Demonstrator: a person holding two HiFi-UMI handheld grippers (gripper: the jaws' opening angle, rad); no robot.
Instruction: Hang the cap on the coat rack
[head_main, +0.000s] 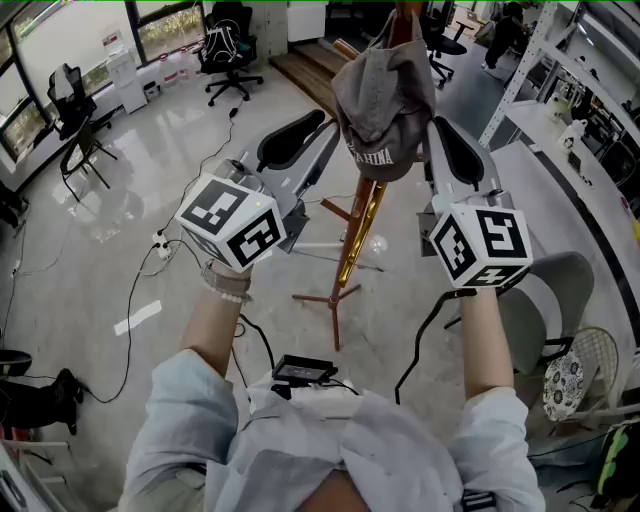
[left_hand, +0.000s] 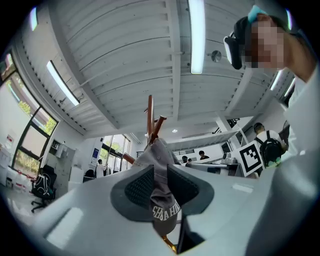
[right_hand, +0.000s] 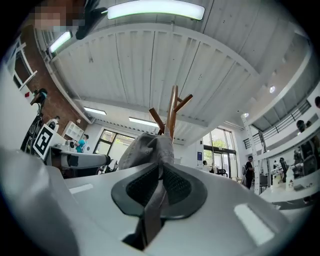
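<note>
A grey cap (head_main: 385, 95) with white lettering hangs over the top of the wooden coat rack (head_main: 362, 225). My left gripper (head_main: 325, 130) is at the cap's left side and my right gripper (head_main: 437, 128) at its right, both raised to it. In the left gripper view the cap (left_hand: 157, 155) fills the gap between the dark pads (left_hand: 137, 187) of the left gripper (left_hand: 160, 180), its lettered brim drooping in front. In the right gripper view the right gripper (right_hand: 161, 175) pinches a thin fold of the cap (right_hand: 147, 147). The rack's pegs (right_hand: 172, 107) rise above it.
The rack's legs (head_main: 335, 300) spread on a glossy floor. Black office chairs (head_main: 230, 50) stand at the back left. A power strip (head_main: 163, 245) and cables lie to the left. A white shelf unit (head_main: 545, 70) and a grey chair (head_main: 560, 290) are on the right.
</note>
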